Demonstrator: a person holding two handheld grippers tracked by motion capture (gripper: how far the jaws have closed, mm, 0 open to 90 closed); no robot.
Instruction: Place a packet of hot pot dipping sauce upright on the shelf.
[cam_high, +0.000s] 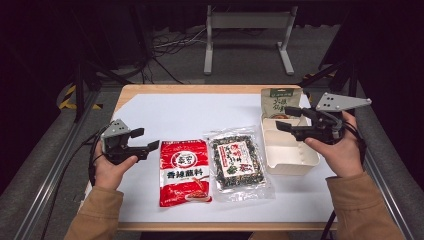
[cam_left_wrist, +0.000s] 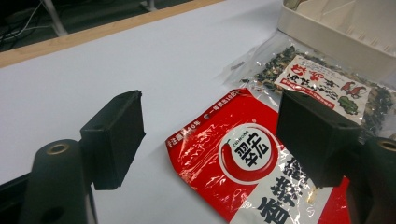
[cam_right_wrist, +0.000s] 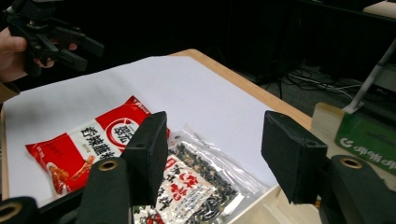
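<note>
A red seasoning packet (cam_high: 184, 172) lies flat at the middle front of the white sheet, with a clear packet of dark dried mix (cam_high: 237, 161) just to its right. A white compartment box (cam_high: 287, 147) stands at the right, and a green packet (cam_high: 280, 102) leans at its far end. My left gripper (cam_high: 146, 139) hovers open, left of the red packet (cam_left_wrist: 243, 168), pointing toward it. My right gripper (cam_high: 283, 118) is open above the box's far part, holding nothing. In the right gripper view, its jaws frame the clear packet (cam_right_wrist: 196, 182), and the green packet (cam_right_wrist: 369, 140) sits at the right.
A white sheet (cam_high: 190, 115) covers the wooden table (cam_high: 150, 90); its far half is bare. A metal stand (cam_high: 247, 35) and cables sit on the floor beyond. Grey rails (cam_high: 45, 165) run along both sides of the table.
</note>
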